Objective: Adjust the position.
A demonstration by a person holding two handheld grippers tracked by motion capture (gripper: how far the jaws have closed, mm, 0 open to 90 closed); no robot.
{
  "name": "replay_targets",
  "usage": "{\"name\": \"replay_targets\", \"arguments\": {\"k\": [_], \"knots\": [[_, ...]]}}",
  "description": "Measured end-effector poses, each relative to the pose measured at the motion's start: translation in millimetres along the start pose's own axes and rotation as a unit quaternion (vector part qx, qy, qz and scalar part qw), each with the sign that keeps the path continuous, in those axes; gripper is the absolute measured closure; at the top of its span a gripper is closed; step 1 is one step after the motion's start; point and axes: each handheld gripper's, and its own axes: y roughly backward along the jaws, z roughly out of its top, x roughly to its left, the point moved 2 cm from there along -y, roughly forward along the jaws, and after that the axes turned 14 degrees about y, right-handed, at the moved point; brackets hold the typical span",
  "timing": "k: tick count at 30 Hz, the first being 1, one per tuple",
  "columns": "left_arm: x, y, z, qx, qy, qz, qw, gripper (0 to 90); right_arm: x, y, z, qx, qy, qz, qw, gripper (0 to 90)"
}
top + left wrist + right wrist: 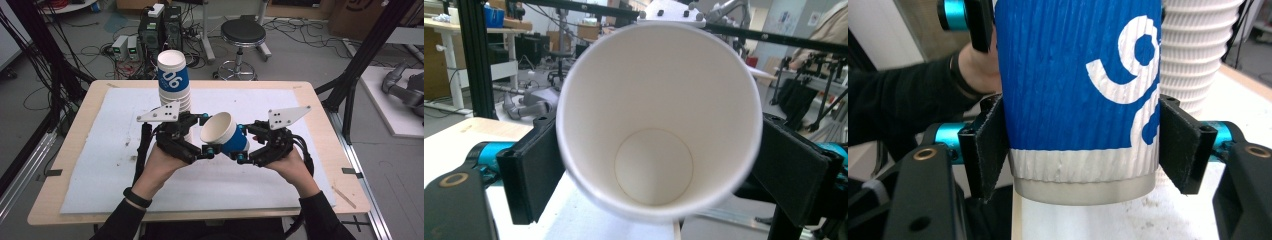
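Left gripper (207, 135): held just left of the bench's middle, aimed at the mouth of the loose paper cup (226, 134); in the left gripper view its fingers (531, 170) flank the cup's rim (659, 120) on both sides; they stand spread, and whether the pads touch the wall I cannot tell
Cup stack (174, 82): upright behind the left gripper, toward the far edge of the white mat (100, 160); several ribbed white cups nested under a blue-printed top one; the top cup's inside is hidden
Loose paper cup: above the mat between the two grippers, lying on its side, mouth toward the left gripper, base toward the right; inside white and empty down to the round bottom (653, 166)
Right gripper (239, 145): closed on the cup; in the right gripper view its fingers (990, 145) press both sides of the blue wall (1073, 75) just above the base ring; it appears to carry the cup alone
Bench (320, 120): light wood, mat over most of it
Risk, cup crush: thin paper wall; a harder squeeze from the right gripper could dent it
Risk, drop: if the right gripper lets go before the left one has a firm hold, the cup would fall to the mat and roll
Risk, stack: the left gripper is near the stack; a backward swing could topple it
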Motion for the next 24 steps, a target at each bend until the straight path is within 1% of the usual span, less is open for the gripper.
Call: {"name": "replay_targets", "arguments": {"k": [3,6,8,10,12,13,16,18,19,20,21,22,24], "knots": [[1.4,0.0,-0.2,-0.004,0.005,-0.008,0.9999,12.7,-0.3,1.4,0.2,-0.004,0.000,-0.001,1.0000,29.2],[1.2,-1.3,-0.7,-0.004,0.006,-0.008,0.9999,12.8,0.5,0.1,0.2,-0.004,-0.001,0.001,1.0000,29.2],[0.9,-1.8,-0.8,-0.004,0.003,-0.012,0.9999,13.6,0.9,-2.1,0.1,-0.003,0.001,0.002,1.0000,29.2],[0.2,-1.9,-0.9,-0.007,0.002,-0.012,0.9999,16.5,1.6,-3.9,-0.4,0.000,0.001,0.006,1.0000,29.2],[0.6,-0.4,-0.9,-0.007,-0.003,-0.011,0.9999,19.8,2.3,-4.7,-0.6,0.000,0.000,0.006,1.0000,29.2],[0.5,-0.3,-1.0,-0.008,-0.002,-0.011,0.9999,20.5,1.9,-5.4,-0.5,-0.002,0.002,0.006,1.0000,29.3],[0.2,0.0,-1.0,-0.005,-0.007,-0.009,0.9999,21.0,2.2,-6.5,-1.0,0.002,0.001,0.008,1.0000,29.0],[0.6,0.5,-1.0,0.001,-0.006,-0.006,1.0000,21.2,2.7,-6.9,-1.2,0.005,-0.001,0.006,1.0000,28.7],[1.1,0.6,-1.1,0.005,-0.008,-0.003,0.9999,21.2,2.0,-7.3,-1.5,0.006,0.004,0.005,1.0000,28.5],[1.0,0.9,-1.1,0.006,-0.009,0.001,0.9999,21.2,2.5,-7.2,-1.8,0.012,-0.001,0.005,0.9999,28.0],[0.9,1.6,-0.6,0.007,-0.011,0.005,0.9999,21.2,1.6,-7.1,-2.3,0.016,0.000,0.003,0.9999,27.1],[0.5,2.1,0.0,0.011,-0.013,0.008,0.9998,21.3,0.9,-6.6,-2.8,0.022,0.000,0.001,0.9998,25.3],[0.1,4.3,1.5,0.022,-0.023,0.021,0.9993,21.4,-0.3,-4.3,-2.9,0.030,-0.005,-0.007,0.9995,21.4]]}}
